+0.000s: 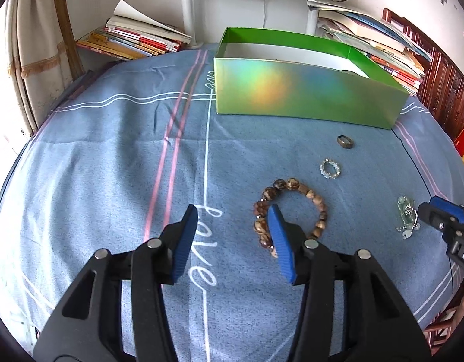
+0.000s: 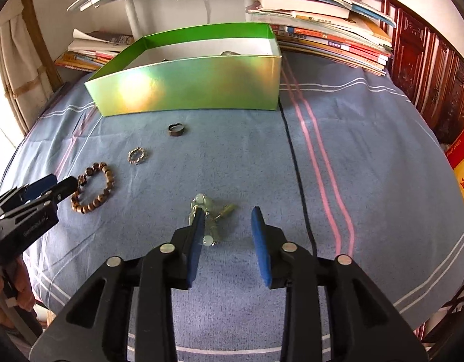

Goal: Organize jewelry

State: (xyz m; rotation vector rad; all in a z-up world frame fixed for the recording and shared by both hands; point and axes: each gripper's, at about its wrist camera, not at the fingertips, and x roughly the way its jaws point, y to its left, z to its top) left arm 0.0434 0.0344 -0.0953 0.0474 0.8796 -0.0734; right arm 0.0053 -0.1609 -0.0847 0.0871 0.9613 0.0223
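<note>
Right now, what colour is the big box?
Shiny green box, rainbow sheen; right wrist view.

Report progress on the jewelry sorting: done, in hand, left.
Done: something small already shows inside the green box. In hand: nothing; left claw and right claw are both open. Left on the cloth: wooden bead bracelet, pale green piece, crystal ring, dark ring.

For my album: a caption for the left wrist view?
Open left gripper beside a wooden bead bracelet on blue cloth.
</note>
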